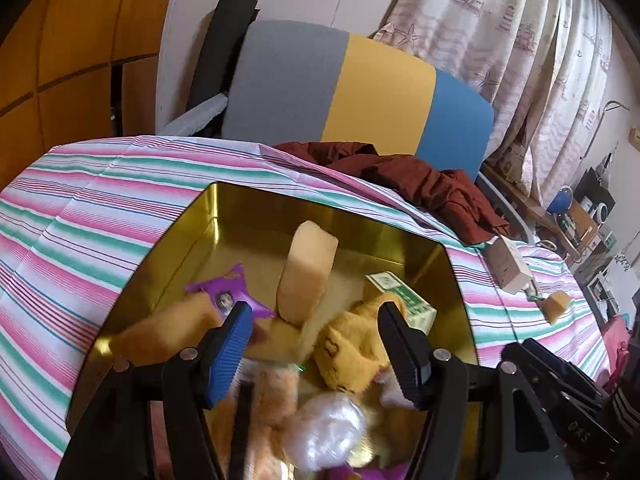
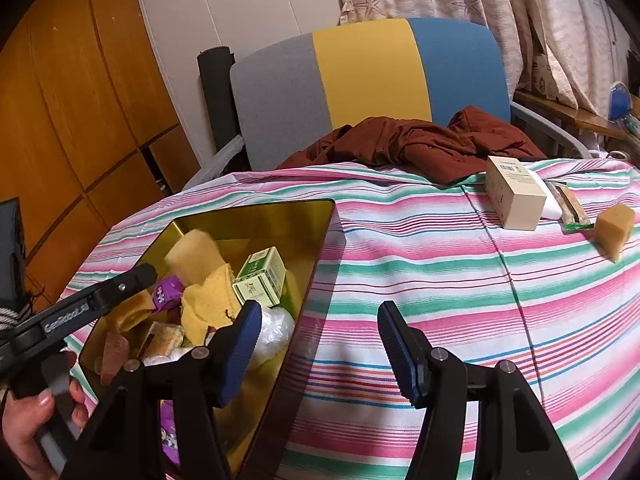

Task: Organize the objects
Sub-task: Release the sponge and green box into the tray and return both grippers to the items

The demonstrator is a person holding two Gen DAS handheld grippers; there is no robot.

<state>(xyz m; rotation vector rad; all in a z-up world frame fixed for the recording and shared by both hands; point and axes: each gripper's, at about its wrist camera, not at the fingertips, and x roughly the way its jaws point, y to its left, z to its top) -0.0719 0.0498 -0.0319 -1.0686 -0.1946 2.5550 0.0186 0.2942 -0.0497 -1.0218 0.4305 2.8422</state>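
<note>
Gold tin (image 2: 320,248) at lower left already holds most items; a box (image 2: 514,194), wrapper (image 2: 570,208) and sponge (image 2: 614,230) wait upper right; both the left gripper (image 1: 314,340) and the right gripper (image 2: 320,340) gape empty

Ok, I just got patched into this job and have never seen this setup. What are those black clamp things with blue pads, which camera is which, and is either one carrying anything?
They are handheld grippers, one in each of a person's hands, and each carries a fisheye camera looking along its two fingers. The left wrist view shows the left gripper open over the gold tin, holding nothing. The tin contains a tan sponge, a green and white box, a purple packet, yellow plush pieces and a clear plastic wad. The right wrist view shows the right gripper, also open and not holding anything, above the striped cloth beside the tin. Still out on the cloth are a cream box, a green snack wrapper and a second sponge. A dark red garment lies at the back.
</note>
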